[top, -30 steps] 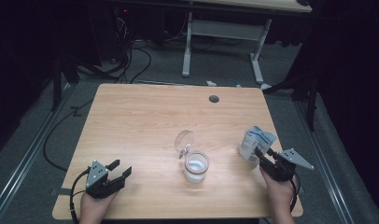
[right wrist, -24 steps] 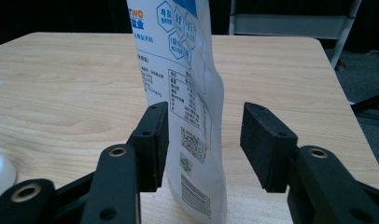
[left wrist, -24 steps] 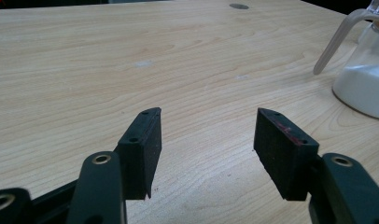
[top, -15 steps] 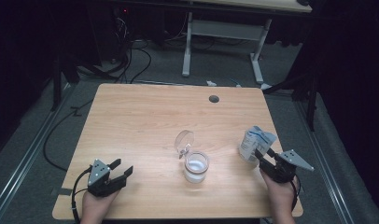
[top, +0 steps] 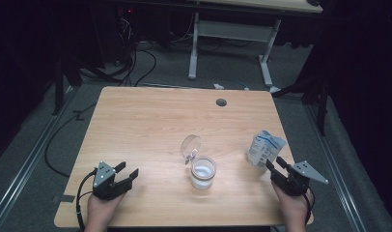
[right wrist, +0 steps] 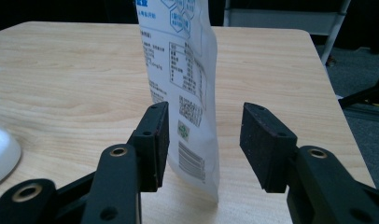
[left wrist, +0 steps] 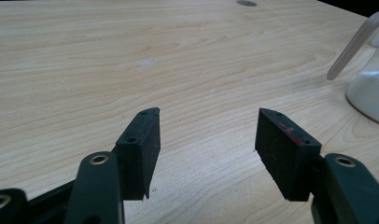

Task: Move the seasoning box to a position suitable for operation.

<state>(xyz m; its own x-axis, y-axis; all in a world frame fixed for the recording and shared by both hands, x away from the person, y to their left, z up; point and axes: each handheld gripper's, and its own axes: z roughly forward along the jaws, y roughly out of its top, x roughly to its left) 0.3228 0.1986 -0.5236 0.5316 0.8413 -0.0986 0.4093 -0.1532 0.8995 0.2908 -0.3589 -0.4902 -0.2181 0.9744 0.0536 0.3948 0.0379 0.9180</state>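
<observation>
A white and blue printed pouch (top: 264, 149) stands upright near the table's right edge. My right gripper (top: 274, 163) is just in front of it. In the right gripper view the pouch (right wrist: 178, 60) stands between the jaws of my right gripper (right wrist: 204, 135). They are open, with a clear gap on the right side. A glass jar (top: 203, 172) holding white powder sits at the middle front, its hinged lid (top: 190, 145) swung open and tilted back. My left gripper (top: 127, 169) rests low at the front left, open and empty (left wrist: 206, 135), with the jar (left wrist: 372, 88) off to its right.
The wooden table (top: 150, 125) has a round cable hole (top: 221, 102) near its far edge. Another desk's white frame (top: 232, 34) and loose cables (top: 136, 63) lie on the floor beyond. The pouch stands close to the table's right edge.
</observation>
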